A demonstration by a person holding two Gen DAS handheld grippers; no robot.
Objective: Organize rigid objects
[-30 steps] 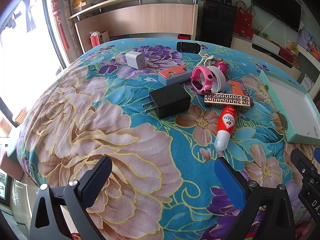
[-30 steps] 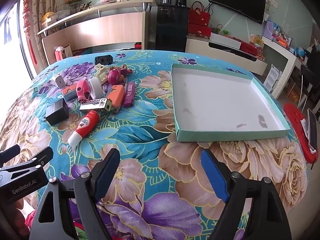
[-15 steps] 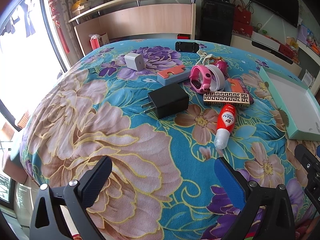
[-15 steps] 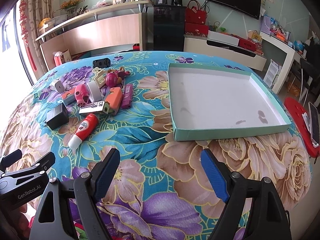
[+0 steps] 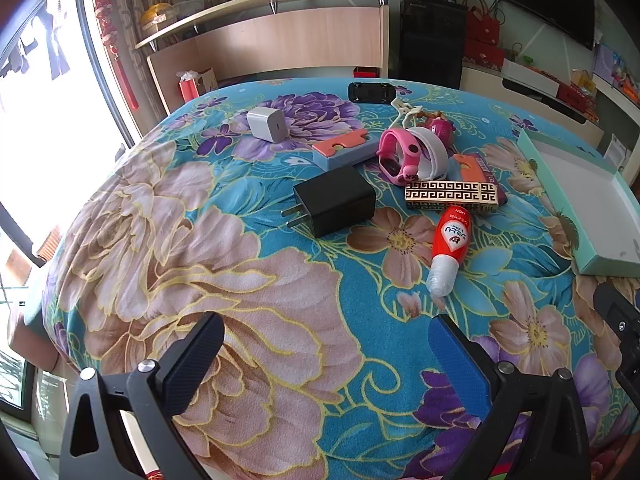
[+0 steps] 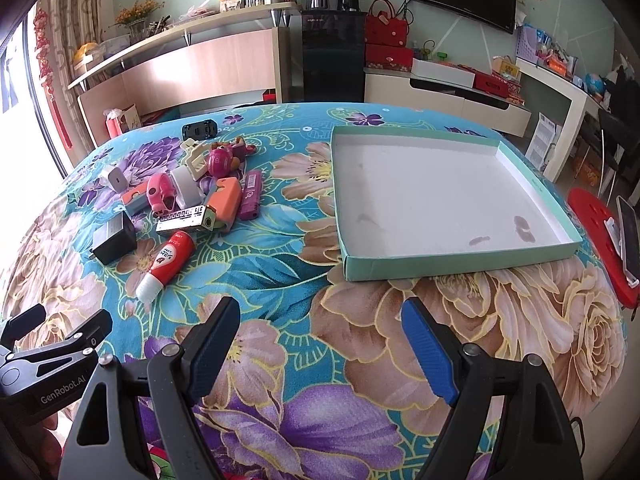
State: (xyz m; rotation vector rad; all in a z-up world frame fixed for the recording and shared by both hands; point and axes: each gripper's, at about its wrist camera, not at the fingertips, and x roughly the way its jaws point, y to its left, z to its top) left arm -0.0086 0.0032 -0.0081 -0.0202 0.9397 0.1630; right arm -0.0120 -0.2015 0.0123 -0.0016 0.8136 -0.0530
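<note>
- Right gripper (image 6: 320, 320) and left gripper (image 5: 326, 332) both spread wide, holding nothing, above the flowered cloth (image 5: 240, 280).
- Clutter, including the black charger (image 5: 334, 200), lies at 12 o'clock of the left gripper.
- Only the right view shows the whole tray (image 6: 460, 268), seemingly empty.

Left claw (image 5: 326, 354) black-framed, blue ribbed pads, silver screws, right claw (image 6: 320, 346) alike, white GenRobot.AI lettering

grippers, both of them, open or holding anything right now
left gripper: open, holding nothing
right gripper: open, holding nothing
</note>
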